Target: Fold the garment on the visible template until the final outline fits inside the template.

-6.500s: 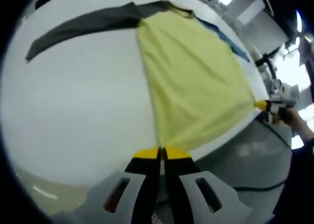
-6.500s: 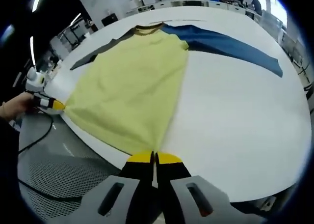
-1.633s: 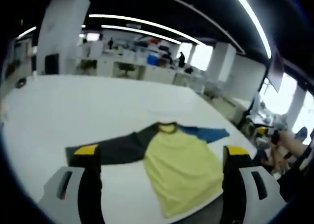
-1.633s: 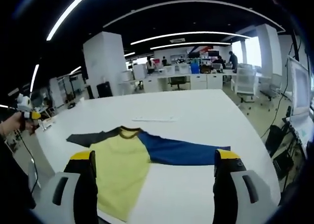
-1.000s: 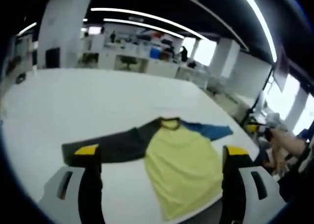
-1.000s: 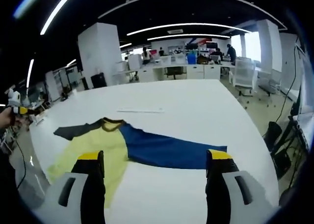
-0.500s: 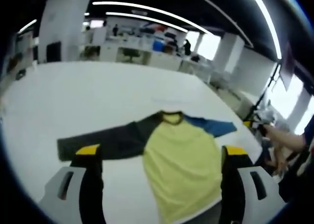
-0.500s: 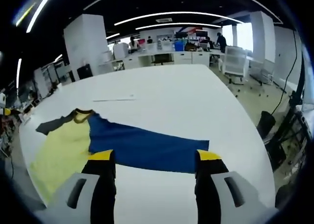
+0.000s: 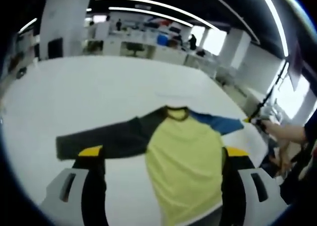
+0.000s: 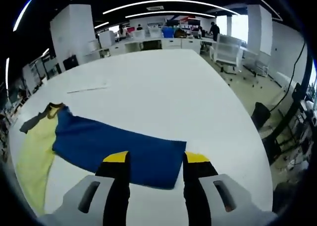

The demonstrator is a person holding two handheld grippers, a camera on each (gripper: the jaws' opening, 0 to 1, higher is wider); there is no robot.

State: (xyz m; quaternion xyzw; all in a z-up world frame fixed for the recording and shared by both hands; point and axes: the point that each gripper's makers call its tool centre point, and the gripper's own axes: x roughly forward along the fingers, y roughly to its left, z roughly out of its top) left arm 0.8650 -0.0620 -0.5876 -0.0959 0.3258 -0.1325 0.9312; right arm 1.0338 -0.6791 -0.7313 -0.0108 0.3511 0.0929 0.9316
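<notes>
My right gripper (image 10: 151, 159) sits low over the table, its yellow-tipped jaws apart and straddling the cuff end of the blue sleeve (image 10: 114, 144). Nothing is held between them yet. Half a second ago that cuff lay just ahead of the jaw tips; now the tips flank it, so I have closed in on the sleeve end.

My left gripper (image 9: 158, 151) is also spread wide and empty. It hovers over the near part of the garment (image 9: 183, 161), with one jaw tip in front of the dark grey sleeve (image 9: 104, 139) and the other at the yellow body's edge. Compared with a second ago the shirt fills more of this view, so this hand has also come lower and closer.

The garment lies flat and fully spread on the white table (image 10: 163, 82), collar away from me, the grey sleeve out to one side and the blue one to the other. In the left gripper view, a hand (image 9: 285, 133) holding the other gripper reaches in by the blue cuff.

I cannot make out a template outline on the tabletop. A thin pale strip (image 10: 86, 89) lies beyond the collar.

Several seconds ago both grippers were clamped on the hem corners; with that released, I judge the spreading done and the first sleeve fold about to start.
</notes>
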